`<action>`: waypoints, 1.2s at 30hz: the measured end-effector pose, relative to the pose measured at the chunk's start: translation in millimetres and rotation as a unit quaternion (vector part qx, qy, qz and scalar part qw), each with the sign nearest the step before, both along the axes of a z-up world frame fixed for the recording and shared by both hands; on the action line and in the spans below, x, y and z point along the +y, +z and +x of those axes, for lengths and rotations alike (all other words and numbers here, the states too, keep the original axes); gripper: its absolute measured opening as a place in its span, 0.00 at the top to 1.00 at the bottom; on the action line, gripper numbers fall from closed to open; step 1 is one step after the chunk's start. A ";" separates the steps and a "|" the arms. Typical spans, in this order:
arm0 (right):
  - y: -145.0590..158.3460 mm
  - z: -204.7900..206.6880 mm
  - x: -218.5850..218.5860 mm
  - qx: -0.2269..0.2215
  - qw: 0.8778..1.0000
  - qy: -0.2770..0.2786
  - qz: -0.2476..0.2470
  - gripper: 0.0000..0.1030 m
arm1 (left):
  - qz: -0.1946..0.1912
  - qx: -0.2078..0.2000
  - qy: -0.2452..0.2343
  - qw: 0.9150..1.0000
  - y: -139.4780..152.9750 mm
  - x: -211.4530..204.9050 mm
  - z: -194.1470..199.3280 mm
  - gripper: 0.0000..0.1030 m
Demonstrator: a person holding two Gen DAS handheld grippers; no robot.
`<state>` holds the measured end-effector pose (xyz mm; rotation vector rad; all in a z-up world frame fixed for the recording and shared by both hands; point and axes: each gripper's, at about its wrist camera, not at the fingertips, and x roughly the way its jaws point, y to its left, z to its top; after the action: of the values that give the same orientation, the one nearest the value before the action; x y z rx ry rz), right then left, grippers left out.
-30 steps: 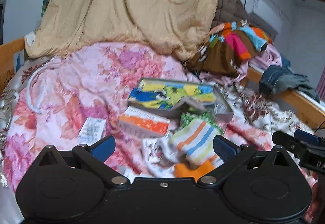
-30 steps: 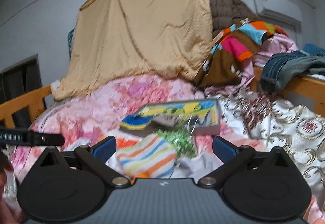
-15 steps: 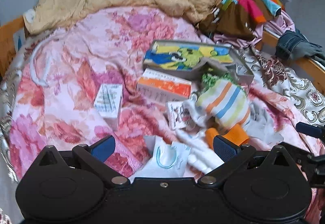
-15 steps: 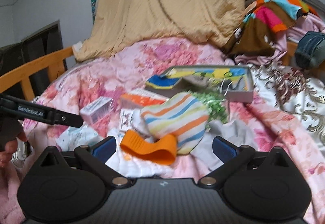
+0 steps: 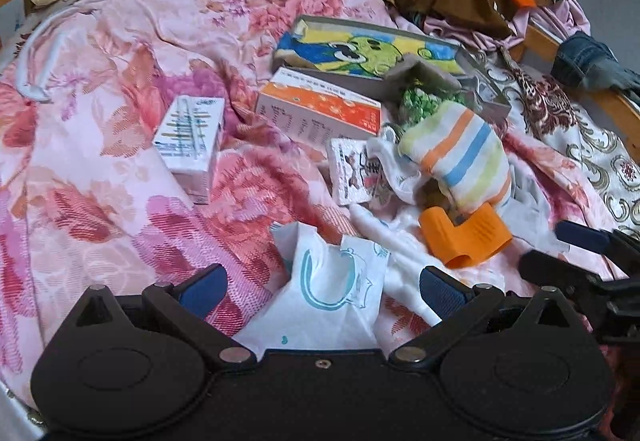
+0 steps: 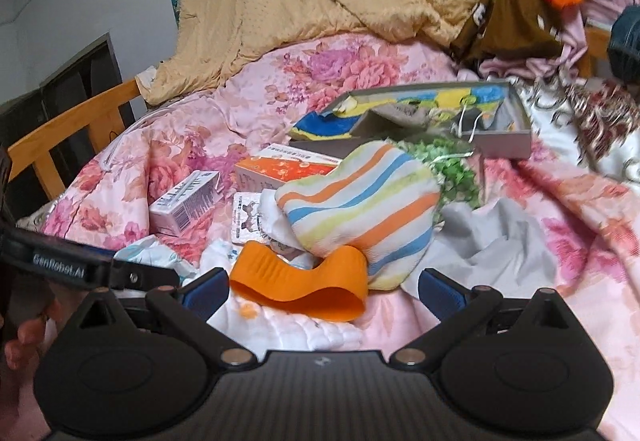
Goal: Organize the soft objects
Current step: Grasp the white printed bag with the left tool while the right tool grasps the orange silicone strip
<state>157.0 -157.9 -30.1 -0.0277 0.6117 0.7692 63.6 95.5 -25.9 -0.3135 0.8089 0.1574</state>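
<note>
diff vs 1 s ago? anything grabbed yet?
Nothing grabbed. Both grippers tipped down and moved in over the pile: the left gripper now sits open over the white printed bag, the right gripper open just short of the orange band. The striped cloth, orange box and open grey box lie where they did.

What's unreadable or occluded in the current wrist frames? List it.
- Print on the orange-and-white carton: too small in both views.
- Grey cloth: left part hidden under the striped pastel cloth, right wrist view.
- White plastic bag with teal print: lower part hidden by the open left gripper.
- Orange rubbery band: its near edge is blurred, right wrist view, by the open right gripper.
- Grey shallow box: contents too jumbled to identify.
</note>
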 end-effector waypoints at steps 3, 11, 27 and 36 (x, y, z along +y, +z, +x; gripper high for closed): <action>-4.8 10.0 6.2 0.013 1.000 -0.001 0.002 0.01 | -0.008 0.001 -0.007 1.000 -1.2 -0.2 2.7 0.04; -14.1 17.0 19.3 0.023 1.000 0.010 -0.013 0.06 | 0.000 0.003 -0.024 1.000 -2.1 -5.1 6.0 0.13; -23.1 28.2 15.4 0.072 0.996 0.018 0.047 0.14 | -0.014 0.019 -0.040 0.999 -7.9 -6.1 15.3 0.47; -26.6 35.8 11.5 0.087 0.995 -0.003 0.046 0.14 | -0.041 0.004 -0.020 0.999 -2.2 2.1 13.2 0.47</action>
<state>192.9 -146.4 -56.7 0.1265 0.7398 0.7984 76.8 97.6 -28.2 -0.3739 0.8311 0.0877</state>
